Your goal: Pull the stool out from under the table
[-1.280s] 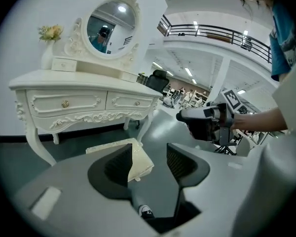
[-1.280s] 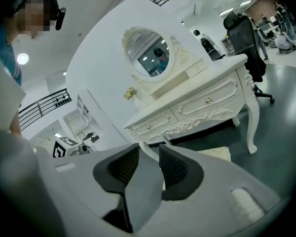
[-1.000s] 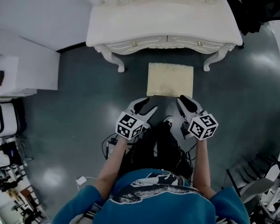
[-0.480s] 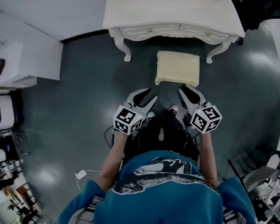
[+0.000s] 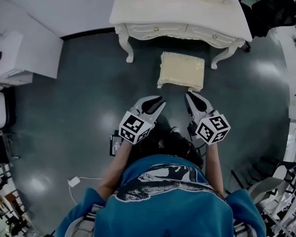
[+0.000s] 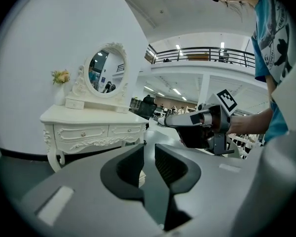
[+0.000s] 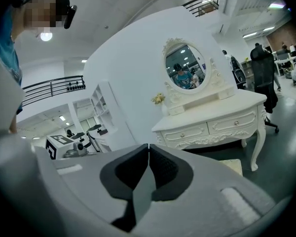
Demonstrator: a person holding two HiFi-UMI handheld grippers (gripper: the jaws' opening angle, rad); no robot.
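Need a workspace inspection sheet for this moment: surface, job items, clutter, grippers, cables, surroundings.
Surface: dark grey floor, glossy, with light reflections.
Job's things: stool with a cream seat stands in front of the white dressing table; the seat is fully in view, not under the top.
Clutter: small dark box on the floor by the person's feet.
Grippers: left hand-held gripper shows a narrow gap, its jaws have just been closing, nothing between them; right hand-held gripper shut, empty. Neither holds the stool.
Cables: white charger and lead on the floor, lower left.
Surroundings: white cabinets at left, black chair at right, oval mirror on the table.
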